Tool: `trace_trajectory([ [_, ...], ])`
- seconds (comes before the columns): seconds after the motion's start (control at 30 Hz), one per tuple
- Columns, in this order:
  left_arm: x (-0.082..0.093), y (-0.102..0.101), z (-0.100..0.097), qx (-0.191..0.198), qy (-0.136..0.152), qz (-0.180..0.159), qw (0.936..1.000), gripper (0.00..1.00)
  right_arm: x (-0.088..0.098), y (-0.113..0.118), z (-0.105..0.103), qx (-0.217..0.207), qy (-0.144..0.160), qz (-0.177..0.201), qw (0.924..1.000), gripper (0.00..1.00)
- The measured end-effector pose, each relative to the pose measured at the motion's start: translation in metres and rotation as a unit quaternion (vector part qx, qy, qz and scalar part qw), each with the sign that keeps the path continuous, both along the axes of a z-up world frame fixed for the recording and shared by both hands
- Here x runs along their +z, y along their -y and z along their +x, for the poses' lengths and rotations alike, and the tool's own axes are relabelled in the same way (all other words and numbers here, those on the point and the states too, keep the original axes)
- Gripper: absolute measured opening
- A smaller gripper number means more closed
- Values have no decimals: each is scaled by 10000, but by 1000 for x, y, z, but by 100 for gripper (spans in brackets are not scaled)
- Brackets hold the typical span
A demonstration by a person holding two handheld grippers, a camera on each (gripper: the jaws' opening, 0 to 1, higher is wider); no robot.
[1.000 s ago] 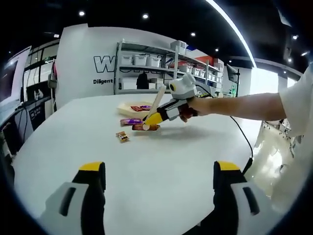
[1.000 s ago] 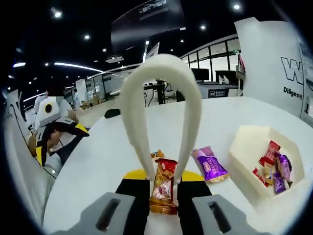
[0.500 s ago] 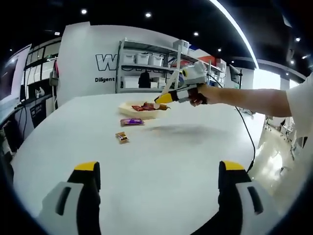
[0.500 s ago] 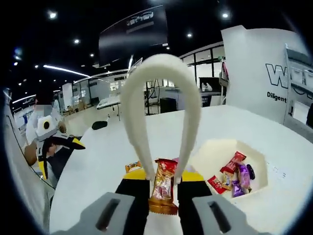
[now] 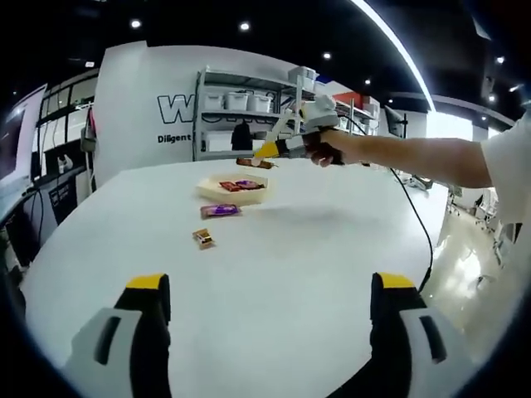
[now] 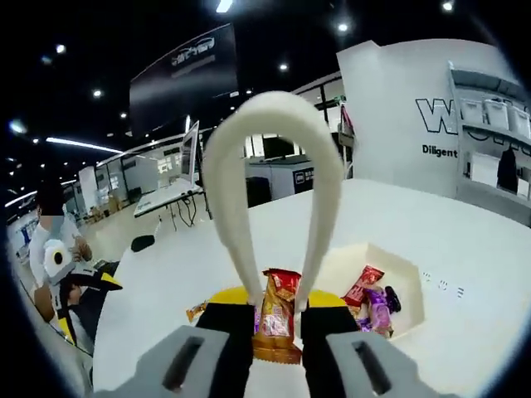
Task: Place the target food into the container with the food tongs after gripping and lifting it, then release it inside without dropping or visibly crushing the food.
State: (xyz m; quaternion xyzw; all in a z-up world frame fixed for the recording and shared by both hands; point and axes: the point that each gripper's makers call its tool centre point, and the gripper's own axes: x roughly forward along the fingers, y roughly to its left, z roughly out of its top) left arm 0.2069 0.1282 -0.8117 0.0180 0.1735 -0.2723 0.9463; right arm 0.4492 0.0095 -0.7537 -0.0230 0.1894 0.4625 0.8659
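My right gripper (image 6: 278,300) is shut on the cream food tongs (image 6: 274,124), whose loop arches up the middle of the right gripper view. Between the tong tips hangs a red and gold wrapped candy (image 6: 276,311), lifted off the table. The cream container (image 6: 340,264) lies just below and to the right, with several wrapped candies inside. In the left gripper view the right gripper (image 5: 290,146) holds the candy (image 5: 253,163) in the air above the container (image 5: 217,194). My left gripper (image 5: 270,286) stands open near the table's front, holding nothing.
A purple candy (image 5: 218,211) and a small orange candy (image 5: 202,239) lie on the white table (image 5: 315,249) in front of the container. A person's arm (image 5: 406,159) reaches in from the right. Shelving (image 5: 249,116) stands behind the table.
The right gripper has risen from the table with the tongs and the red candy, moving away from the purple candy to a spot above the container. The left gripper stays open.
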Motion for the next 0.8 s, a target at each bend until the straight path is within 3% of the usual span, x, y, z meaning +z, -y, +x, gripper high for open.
trace_trajectory([
  [0.07, 0, 0, 0, -28, 0, 3, 10000, 99, -1, -1, 4, -14, -12, -30, 10000, 13],
  [0.2, -3, -3, 2, -16, -21, -18, 10000, 99, -10, 3, 28, -472, -140, -85, 9988, 13],
  [0.43, -3, -12, 3, 66, -28, 52, 10000, 99, -30, -10, 56, -685, -302, -64, 9972, 13],
  [0.5, -2, -15, 5, 85, 23, 28, 10000, 99, -40, -8, 68, -1055, -436, -106, 9934, 13],
  [0.53, -4, -17, 7, 110, -23, 28, 9999, 99, -43, -13, 71, -931, -442, -90, 9946, 13],
  [0.8, -13, -18, 9, 121, -128, 68, 9998, 99, -64, -16, 93, -1183, -513, -138, 9916, 13],
])
